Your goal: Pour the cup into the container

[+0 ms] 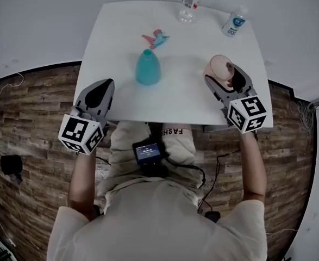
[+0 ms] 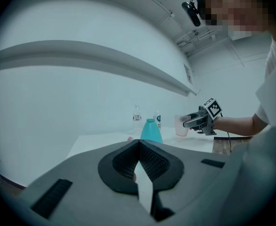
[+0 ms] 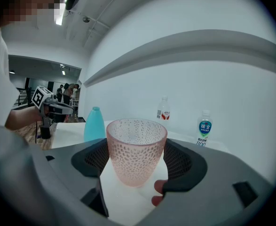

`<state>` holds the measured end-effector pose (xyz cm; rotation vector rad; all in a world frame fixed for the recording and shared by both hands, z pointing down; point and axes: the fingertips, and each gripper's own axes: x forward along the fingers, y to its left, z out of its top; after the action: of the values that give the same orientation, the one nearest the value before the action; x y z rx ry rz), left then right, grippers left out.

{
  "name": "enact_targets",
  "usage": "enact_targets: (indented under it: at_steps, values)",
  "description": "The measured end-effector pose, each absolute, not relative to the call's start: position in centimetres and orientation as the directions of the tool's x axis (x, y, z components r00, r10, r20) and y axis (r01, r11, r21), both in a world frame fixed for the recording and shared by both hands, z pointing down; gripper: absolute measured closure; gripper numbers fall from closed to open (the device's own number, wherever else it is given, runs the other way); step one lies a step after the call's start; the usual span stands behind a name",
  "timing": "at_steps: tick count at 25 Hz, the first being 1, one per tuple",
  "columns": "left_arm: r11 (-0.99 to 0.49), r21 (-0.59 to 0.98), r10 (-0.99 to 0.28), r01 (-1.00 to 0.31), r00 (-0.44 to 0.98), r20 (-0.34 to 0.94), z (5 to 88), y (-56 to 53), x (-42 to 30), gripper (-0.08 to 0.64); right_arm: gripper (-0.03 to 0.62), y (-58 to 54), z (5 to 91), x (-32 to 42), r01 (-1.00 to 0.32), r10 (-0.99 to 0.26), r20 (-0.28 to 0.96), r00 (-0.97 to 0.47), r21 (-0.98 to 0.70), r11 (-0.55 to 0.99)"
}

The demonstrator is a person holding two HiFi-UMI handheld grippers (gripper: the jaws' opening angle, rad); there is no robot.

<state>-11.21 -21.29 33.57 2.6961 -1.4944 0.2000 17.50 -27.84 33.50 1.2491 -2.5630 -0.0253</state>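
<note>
While the cup (image 3: pixel 137 147) is clamped upright in the right claw (image 1: pixel 223 76) at the right of the table (image 1: pixel 181 99), it should be held level until above the teal container (image 1: pixel 148 67) mid-table, then tipped slowly; the left claw (image 1: pixel 102 88) is shut, empty.

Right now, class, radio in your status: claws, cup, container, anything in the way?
Left claw shut, empty. Right claw shut on pink cup, upright. Teal container left of it, nothing between.
</note>
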Motion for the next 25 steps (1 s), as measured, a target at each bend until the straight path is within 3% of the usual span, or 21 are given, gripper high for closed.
enact_targets:
  at_steps: [25]
  values:
    - [-0.521,-0.023,-0.846,-0.853,0.513,0.149,33.9,-20.5,-11.4,0.549,0.229,-28.4,34.1,19.2,-0.799,-0.799,0.259,-0.542,0.135,0.586]
